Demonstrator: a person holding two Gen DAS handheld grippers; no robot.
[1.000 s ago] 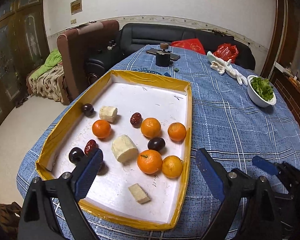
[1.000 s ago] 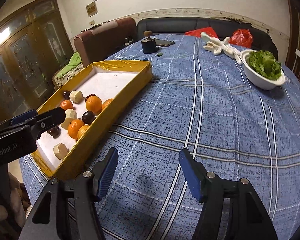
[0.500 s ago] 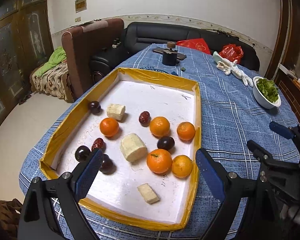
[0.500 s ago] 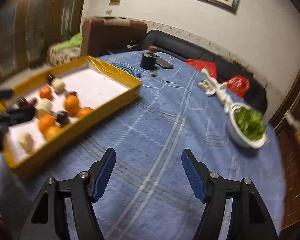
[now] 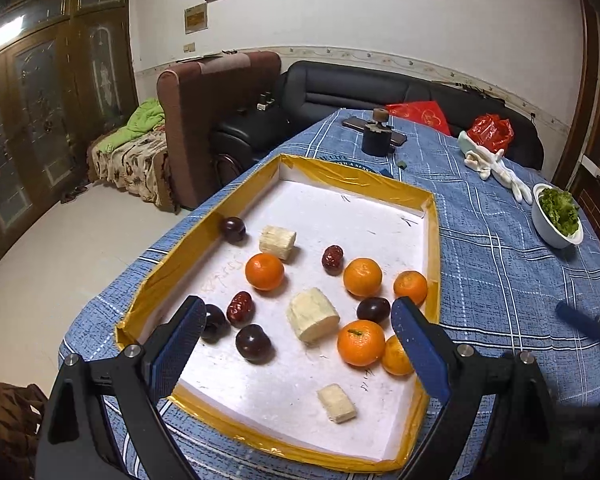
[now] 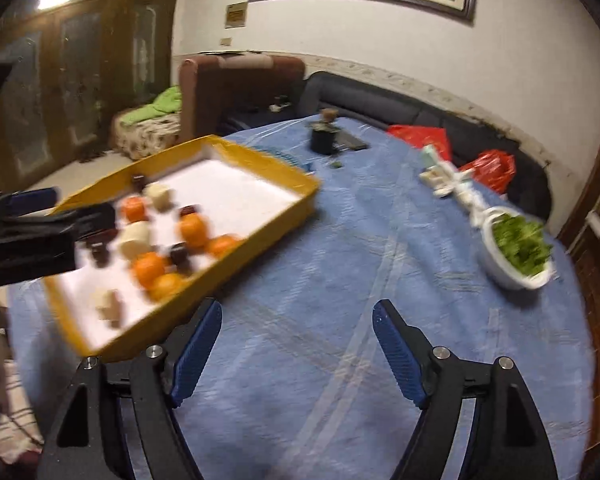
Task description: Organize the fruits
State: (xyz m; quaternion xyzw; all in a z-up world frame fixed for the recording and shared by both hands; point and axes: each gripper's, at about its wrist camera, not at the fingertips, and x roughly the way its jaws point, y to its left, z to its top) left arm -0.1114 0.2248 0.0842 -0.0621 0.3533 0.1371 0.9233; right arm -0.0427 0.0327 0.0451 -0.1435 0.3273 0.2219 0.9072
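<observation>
Left wrist view: left gripper [image 5: 296, 344] jaws wide, empty over tray [image 5: 431, 248]; right gripper [image 6: 298, 350] jaws opening, empty

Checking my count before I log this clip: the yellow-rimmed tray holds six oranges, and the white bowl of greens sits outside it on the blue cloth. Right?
Not quite. The left wrist view shows five oranges in the tray, not six. The bowl of greens does sit outside it on the blue cloth.

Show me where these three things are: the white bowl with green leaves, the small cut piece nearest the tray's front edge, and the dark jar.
white bowl [image 5: 550, 232], left wrist view, outer wall.
small cut piece [image 5: 336, 403], left wrist view, top face.
dark jar [image 5: 376, 142], left wrist view, body.
</observation>
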